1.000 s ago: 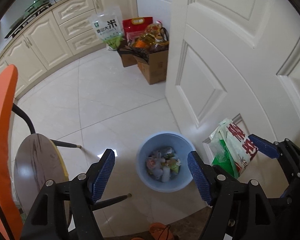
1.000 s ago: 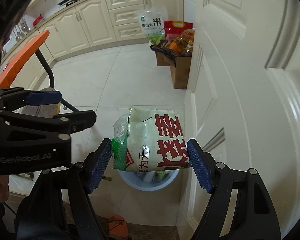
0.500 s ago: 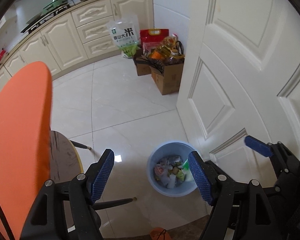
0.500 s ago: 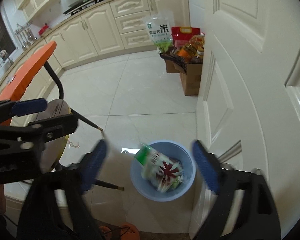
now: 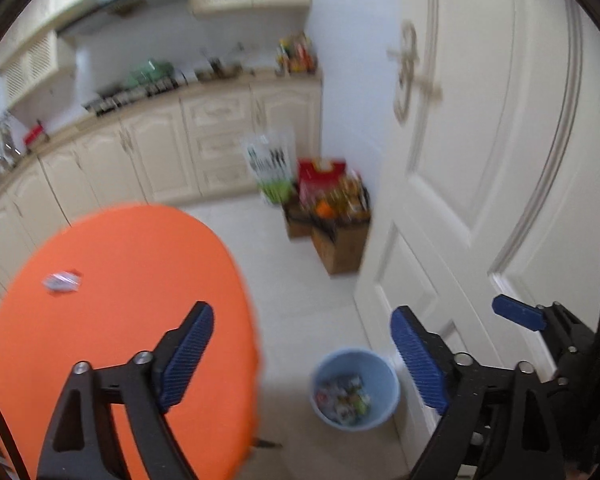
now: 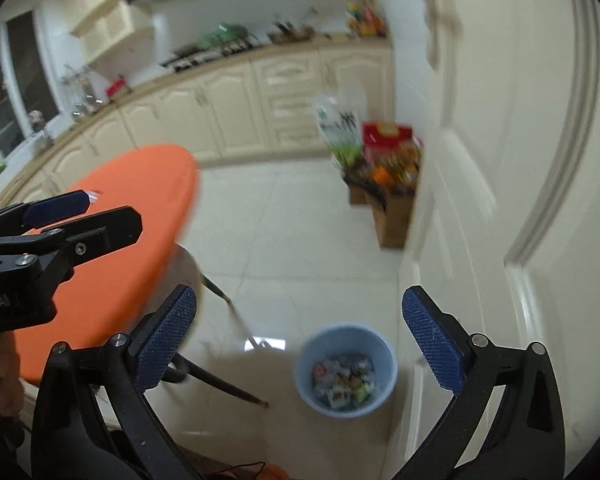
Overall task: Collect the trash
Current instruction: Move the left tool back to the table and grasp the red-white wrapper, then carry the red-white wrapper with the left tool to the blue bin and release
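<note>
I am held above a pale tiled kitchen floor (image 6: 300,216); cream cabinets (image 5: 204,148) run along the far wall under a cluttered counter, and a white panelled door (image 5: 480,160) stands on my right; both views are blurred. The blue trash bin (image 6: 346,368) sits on the floor just beside the foot of the door, with mixed wrappers inside it; in the left view the same trash bin (image 5: 356,388) lies low between my jaws. An orange round desk (image 5: 112,304) fills the lower left, its edge near the bin but apart from it; a small crumpled wrapper (image 5: 61,281) lies on its top. Cardboard boxes (image 5: 332,232) packed with groceries stand against the door's far edge, with a rice bag (image 5: 270,164) leaning behind them. Open floor stretches between the desk, the boxes and the cabinets. My left gripper (image 5: 300,356) has its jaws wide with nothing between them; my right gripper (image 6: 300,336) is likewise spread wide and holds nothing.
</note>
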`<state>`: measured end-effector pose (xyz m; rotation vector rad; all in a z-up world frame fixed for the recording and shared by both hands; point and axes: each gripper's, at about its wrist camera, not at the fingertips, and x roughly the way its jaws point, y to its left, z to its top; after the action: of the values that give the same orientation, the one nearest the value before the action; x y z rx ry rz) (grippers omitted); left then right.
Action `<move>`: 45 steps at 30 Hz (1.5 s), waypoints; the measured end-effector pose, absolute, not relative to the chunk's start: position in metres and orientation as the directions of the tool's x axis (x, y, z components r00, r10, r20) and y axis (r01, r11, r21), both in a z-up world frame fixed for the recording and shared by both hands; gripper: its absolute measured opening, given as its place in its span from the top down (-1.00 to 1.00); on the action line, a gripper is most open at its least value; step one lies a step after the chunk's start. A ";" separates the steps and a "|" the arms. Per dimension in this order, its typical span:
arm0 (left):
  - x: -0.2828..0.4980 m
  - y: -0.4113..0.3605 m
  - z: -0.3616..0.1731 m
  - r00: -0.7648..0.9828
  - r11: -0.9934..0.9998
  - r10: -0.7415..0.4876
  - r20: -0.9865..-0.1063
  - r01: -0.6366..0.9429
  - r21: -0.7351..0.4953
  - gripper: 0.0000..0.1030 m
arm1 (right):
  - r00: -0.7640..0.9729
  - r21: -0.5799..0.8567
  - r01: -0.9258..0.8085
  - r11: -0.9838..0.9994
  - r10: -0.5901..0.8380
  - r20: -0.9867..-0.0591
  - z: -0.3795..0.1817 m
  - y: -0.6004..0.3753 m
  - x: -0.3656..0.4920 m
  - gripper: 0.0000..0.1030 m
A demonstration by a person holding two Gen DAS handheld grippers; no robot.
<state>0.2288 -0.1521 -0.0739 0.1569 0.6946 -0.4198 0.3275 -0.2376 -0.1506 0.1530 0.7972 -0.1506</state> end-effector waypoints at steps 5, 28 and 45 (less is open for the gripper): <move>0.223 -0.074 -0.050 0.776 0.945 -0.243 -0.582 0.326 0.040 -0.91 | 0.745 0.078 0.078 0.994 -0.006 -0.667 -0.114 -0.168 0.359 -1.00; 0.470 0.132 -0.145 0.548 0.970 -0.072 -0.834 -0.155 -0.186 -0.59 | 0.602 0.115 -0.093 0.989 0.148 -0.785 -0.212 -0.063 0.590 -1.00; 0.456 0.060 -0.169 0.566 0.989 0.021 -0.824 -0.130 -0.064 0.36 | 0.578 0.129 -0.068 0.989 0.145 -0.803 -0.220 -0.089 0.563 -1.00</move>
<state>0.4559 0.0601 -0.1691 -0.1226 0.9652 0.0891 0.5627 -0.0893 -0.2197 0.0877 0.9473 0.1245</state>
